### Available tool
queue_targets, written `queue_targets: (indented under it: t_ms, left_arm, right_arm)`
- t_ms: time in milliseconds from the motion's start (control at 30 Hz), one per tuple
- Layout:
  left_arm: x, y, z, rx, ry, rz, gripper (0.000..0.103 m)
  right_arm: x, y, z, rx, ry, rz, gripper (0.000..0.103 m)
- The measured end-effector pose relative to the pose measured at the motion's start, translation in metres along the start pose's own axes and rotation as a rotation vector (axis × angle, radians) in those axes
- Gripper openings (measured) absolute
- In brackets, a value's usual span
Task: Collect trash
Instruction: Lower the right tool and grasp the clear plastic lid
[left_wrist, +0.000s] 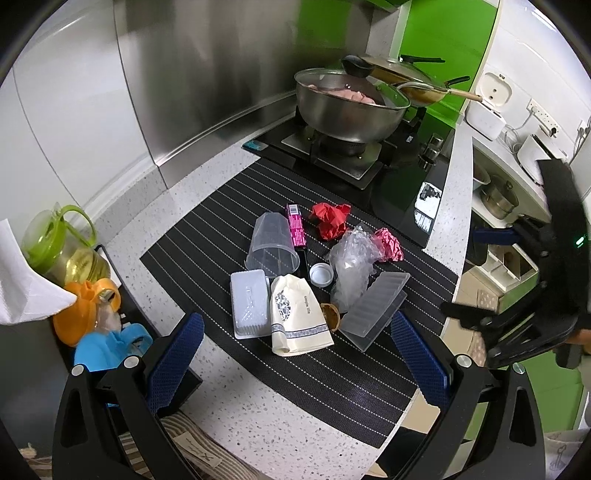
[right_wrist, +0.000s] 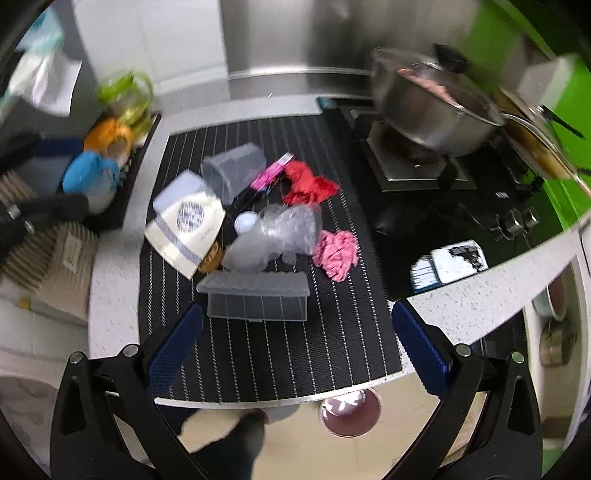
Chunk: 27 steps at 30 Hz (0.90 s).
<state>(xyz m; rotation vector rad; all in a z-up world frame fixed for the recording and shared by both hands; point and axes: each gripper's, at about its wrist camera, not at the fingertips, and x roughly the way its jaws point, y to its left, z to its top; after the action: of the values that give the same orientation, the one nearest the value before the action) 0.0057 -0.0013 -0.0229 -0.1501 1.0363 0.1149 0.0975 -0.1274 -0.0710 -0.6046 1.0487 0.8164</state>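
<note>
A heap of trash lies on a black striped mat (left_wrist: 332, 376) (right_wrist: 295, 354): a clear cup (left_wrist: 272, 242) (right_wrist: 236, 171), a pink wrapper (left_wrist: 296, 226), red paper (left_wrist: 330, 218) (right_wrist: 308, 184), pink paper (left_wrist: 388, 244) (right_wrist: 338, 253), crumpled clear plastic (left_wrist: 351, 264) (right_wrist: 277, 236), a white lid (left_wrist: 320, 275), a cream pouch (left_wrist: 297, 317) (right_wrist: 188, 227), a white tray (left_wrist: 249, 302) and a ribbed clear tray (left_wrist: 376, 308) (right_wrist: 256, 295). My left gripper (left_wrist: 297, 354) is open above the mat's near side. My right gripper (right_wrist: 295, 343) is open just short of the ribbed tray, and shows at the right edge (left_wrist: 517, 288) of the left wrist view.
A lidded steel pot (left_wrist: 349, 105) (right_wrist: 432, 107) sits on the gas stove (left_wrist: 343, 155), with a pan behind. Oil jugs and bottles (left_wrist: 74, 273) (right_wrist: 110, 147) stand in a tray at the left. A bowl (right_wrist: 349, 411) is on the floor below the counter edge.
</note>
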Motion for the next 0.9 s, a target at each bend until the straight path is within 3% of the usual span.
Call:
queue_targets:
  t_ms: [433,533,667,900]
  left_arm:
    - [0.014,0.012,-0.007,-0.061,0.048,0.005,0.097]
    - [0.016,0.015,-0.01,-0.079,0.058,0.007,0.097]
    - [0.02,0.019,-0.013,-0.1,0.072,0.007,0.097]
    - [0.025,0.026,-0.016,-0.129,0.086,0.009,0.097]
  right_arm:
    - [0.063,0.026,-0.003,-0.31,0.054,-0.04,0.099]
    - [0.073,0.031,-0.001,-0.359,0.063,-0.049,0.082]
    - [0.084,0.037,0.0,-0.41,0.066,-0.042,0.078]
    - [0.094,0.042,0.002,-0.449,0.07,-0.02,0.046]
